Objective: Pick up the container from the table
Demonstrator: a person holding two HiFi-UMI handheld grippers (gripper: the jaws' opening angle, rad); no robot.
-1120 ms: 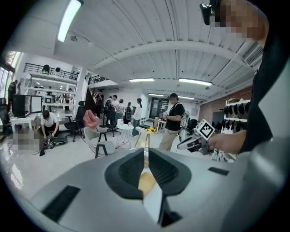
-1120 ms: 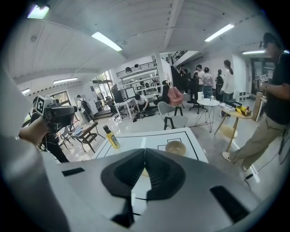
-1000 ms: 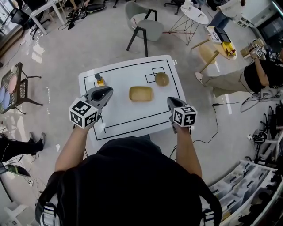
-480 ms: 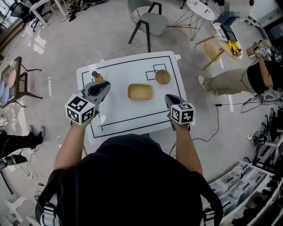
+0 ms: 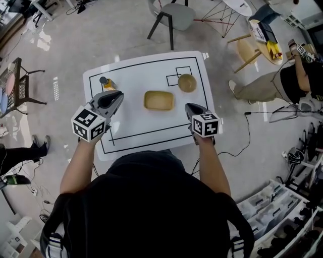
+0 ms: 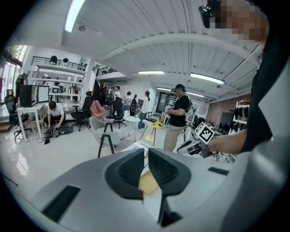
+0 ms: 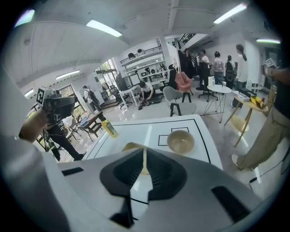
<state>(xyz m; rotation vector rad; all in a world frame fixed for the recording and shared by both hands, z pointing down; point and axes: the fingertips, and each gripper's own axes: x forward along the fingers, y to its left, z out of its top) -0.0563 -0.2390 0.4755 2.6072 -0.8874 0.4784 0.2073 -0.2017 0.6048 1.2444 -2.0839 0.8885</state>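
The container point(image 5: 159, 100) is a shallow yellow rectangular tray in the middle of the white table point(image 5: 131, 126). My left gripper point(image 5: 117, 95) hovers over the table's left part, left of the container, and points toward it. Its jaws point(image 6: 146, 152) stand a slit apart with nothing between them; the container point(image 6: 149, 181) shows through the gap. My right gripper point(image 5: 191, 108) hangs at the container's near right. Its jaws point(image 7: 144, 156) have just been opening to a thin gap and hold nothing, with the container point(image 7: 131, 146) just beyond them.
A round tan bowl point(image 5: 186, 82) sits by a small marked square at the table's far right. A yellow bottle point(image 5: 106, 83) stands at the far left. A chair point(image 5: 174, 15) stands beyond the table, and a person point(image 5: 282, 83) stands to its right.
Both grippers have sunk a little and moved forward over the table, nearer the container. Container, bowl and bottle have kept their places.
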